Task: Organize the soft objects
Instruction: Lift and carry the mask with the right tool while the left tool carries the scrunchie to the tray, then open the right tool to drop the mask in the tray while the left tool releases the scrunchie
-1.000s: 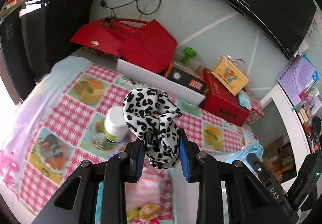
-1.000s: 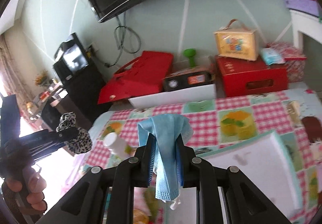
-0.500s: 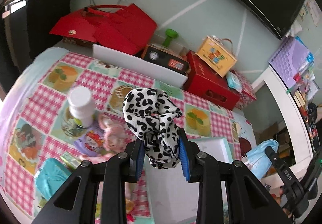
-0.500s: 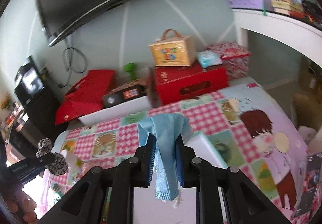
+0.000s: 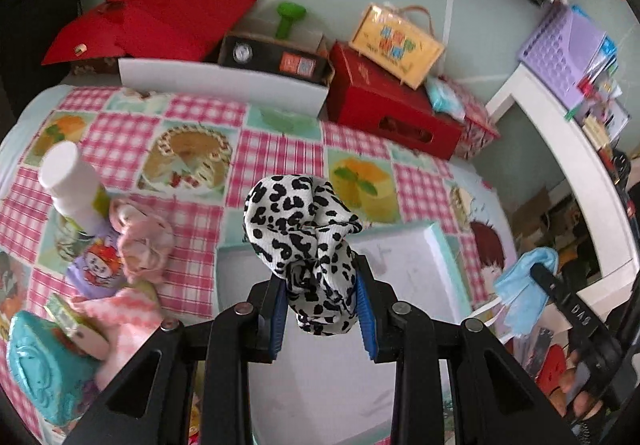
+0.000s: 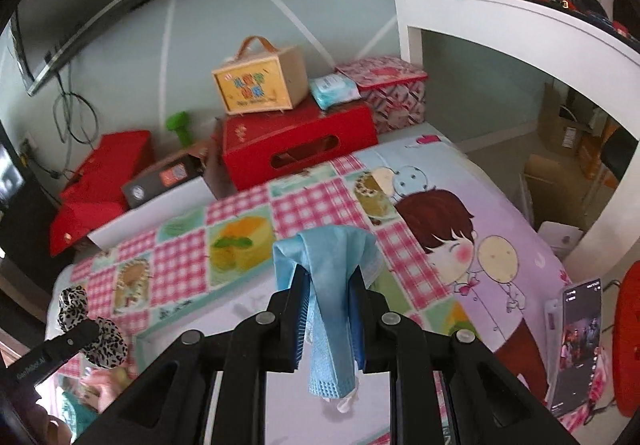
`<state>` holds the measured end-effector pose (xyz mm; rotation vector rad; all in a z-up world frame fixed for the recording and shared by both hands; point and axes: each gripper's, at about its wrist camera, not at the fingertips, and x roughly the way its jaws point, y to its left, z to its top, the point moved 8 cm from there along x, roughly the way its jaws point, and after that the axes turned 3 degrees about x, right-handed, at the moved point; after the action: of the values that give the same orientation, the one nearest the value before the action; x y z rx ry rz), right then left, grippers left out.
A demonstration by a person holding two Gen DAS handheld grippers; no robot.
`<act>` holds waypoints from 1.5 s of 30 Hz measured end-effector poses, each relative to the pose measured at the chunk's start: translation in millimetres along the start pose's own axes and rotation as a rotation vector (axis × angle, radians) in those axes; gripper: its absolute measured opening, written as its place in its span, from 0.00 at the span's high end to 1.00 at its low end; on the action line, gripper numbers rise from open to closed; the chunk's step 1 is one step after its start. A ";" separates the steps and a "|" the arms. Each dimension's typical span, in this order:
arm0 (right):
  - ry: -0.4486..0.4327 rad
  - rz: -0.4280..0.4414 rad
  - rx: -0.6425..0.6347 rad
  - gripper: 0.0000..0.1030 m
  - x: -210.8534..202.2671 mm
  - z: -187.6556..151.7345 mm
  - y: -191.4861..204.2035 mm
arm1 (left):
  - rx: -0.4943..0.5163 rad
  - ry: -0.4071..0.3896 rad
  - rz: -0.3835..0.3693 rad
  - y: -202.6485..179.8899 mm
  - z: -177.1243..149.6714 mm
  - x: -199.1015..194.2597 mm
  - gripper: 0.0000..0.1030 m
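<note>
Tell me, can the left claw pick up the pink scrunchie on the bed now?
Probably not yet. The left claw is shut on the leopard scrunchie, so it has no room for the pink scrunchie. Nothing covers the pink one; it lies free beside the white bottle.

A bottle [image 5: 72, 185] stands left of the tray [image 5: 436, 245] on the bedspread [image 5: 280, 149].

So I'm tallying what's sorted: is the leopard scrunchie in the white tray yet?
Not yet. The leopard scrunchie is clamped in the left gripper, held above the white tray.
</note>
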<state>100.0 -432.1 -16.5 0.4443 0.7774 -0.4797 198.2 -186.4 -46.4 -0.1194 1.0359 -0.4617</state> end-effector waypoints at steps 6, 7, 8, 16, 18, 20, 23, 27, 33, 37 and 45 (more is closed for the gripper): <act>0.061 -0.018 -0.008 0.81 25.3 -8.6 -0.5 | -0.002 0.063 0.004 5.4 -14.0 31.0 0.69; 0.072 -0.020 -0.013 0.81 30.9 -10.6 0.9 | -0.003 0.070 0.004 6.4 -15.7 34.4 0.69; 0.079 -0.024 -0.017 0.81 35.1 -12.6 2.1 | -0.004 0.075 0.004 7.0 -17.2 38.0 0.69; 0.128 -0.032 -0.067 0.81 65.9 -26.8 17.7 | -0.004 0.097 -0.012 11.4 -20.7 52.2 0.69; 0.141 -0.041 -0.088 0.81 75.1 -30.6 21.9 | -0.004 0.100 -0.013 12.9 -22.0 54.7 0.69; 0.152 -0.042 -0.108 0.81 83.1 -34.5 26.8 | -0.002 0.106 -0.007 14.1 -23.4 58.7 0.69; 0.179 -0.041 -0.132 0.81 97.8 -42.8 33.7 | -0.004 0.124 -0.002 15.4 -27.2 64.7 0.69; 0.211 -0.051 -0.153 0.81 110.5 -51.5 38.0 | 0.000 0.138 0.010 17.0 -29.6 69.7 0.68; 0.208 -0.068 -0.178 0.81 110.5 -52.8 42.5 | 0.010 0.155 0.018 16.0 -32.7 73.5 0.66; 0.199 -0.074 -0.195 0.80 107.4 -50.9 45.6 | 0.015 0.163 0.027 16.2 -34.1 75.3 0.64; 0.166 -0.080 -0.205 0.62 97.0 -43.5 49.2 | 0.026 0.138 0.038 15.0 -29.5 67.5 0.46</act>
<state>163.3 -392.4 -106.7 0.2649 0.9974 -0.4353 206.3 -198.0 -120.1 -0.0453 1.1657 -0.4536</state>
